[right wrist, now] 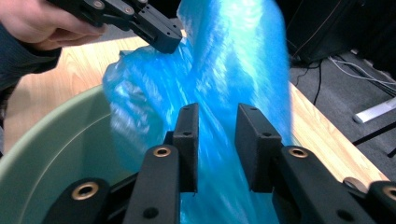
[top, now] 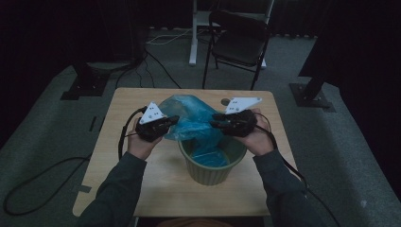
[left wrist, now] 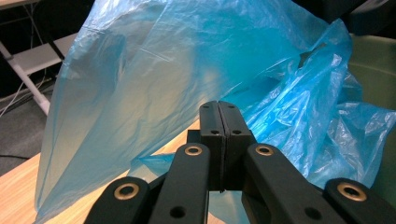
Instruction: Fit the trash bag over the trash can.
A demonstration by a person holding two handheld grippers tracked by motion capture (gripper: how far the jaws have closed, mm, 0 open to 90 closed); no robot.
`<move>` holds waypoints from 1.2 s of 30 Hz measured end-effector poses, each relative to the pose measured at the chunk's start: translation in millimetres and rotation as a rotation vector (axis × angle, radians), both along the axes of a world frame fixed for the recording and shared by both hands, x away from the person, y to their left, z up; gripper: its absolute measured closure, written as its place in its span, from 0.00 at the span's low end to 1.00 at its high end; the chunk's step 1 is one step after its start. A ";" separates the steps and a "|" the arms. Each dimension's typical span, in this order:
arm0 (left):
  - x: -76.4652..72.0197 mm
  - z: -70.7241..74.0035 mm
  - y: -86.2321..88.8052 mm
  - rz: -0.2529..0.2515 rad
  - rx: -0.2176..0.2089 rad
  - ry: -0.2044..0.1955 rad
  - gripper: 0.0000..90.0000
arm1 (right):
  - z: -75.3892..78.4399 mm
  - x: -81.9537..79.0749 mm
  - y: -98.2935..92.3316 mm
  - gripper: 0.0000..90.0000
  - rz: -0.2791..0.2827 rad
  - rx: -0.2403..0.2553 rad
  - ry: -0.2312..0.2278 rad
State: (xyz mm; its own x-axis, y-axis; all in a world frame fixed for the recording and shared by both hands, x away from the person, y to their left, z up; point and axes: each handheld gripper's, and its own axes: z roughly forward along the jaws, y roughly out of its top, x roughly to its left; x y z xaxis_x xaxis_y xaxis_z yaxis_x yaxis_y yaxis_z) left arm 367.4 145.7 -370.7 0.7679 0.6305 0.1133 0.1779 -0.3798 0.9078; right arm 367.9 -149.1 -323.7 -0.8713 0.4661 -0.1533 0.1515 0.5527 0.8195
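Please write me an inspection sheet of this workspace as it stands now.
Surface: wooden table, mostly bare.
Job's things: blue plastic bag partly inside the green ribbed bin, the rest billowing above its rim.
Clutter: small round object near the far edge; kind unclear.
Grippers: left gripper shut on the bag; right gripper open, bag film between its fingers.
Cables: gripper cable trails off the table; more on the floor.
Surroundings: folding chair, carpet, dark stands.

Left gripper (left wrist: 218, 105) closed, right gripper (right wrist: 216, 112) agape
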 end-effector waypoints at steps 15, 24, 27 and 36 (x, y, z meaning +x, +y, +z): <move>1.8 -5.0 4.0 0.027 0.020 0.002 1.00 | -5.5 20.4 -5.4 1.00 -0.196 -0.069 0.003; 5.0 -7.9 5.7 0.031 0.033 0.016 1.00 | -11.4 30.1 -26.4 1.00 -0.292 -0.051 0.054; 5.1 -8.8 4.7 0.028 0.038 0.019 1.00 | -13.7 31.9 -30.9 1.00 -0.301 -0.045 0.069; 1.5 -6.0 2.6 0.022 0.034 0.006 1.00 | -11.3 24.3 -30.2 0.79 -0.211 -0.007 0.034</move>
State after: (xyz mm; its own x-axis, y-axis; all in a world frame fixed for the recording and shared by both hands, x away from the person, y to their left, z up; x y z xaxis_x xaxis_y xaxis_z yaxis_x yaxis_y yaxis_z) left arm 369.0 148.3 -376.7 0.7546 0.6430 0.1309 0.1914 -0.4066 0.8933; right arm 392.2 -179.3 -335.0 -0.7595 0.6375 -0.1293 0.2920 0.5118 0.8080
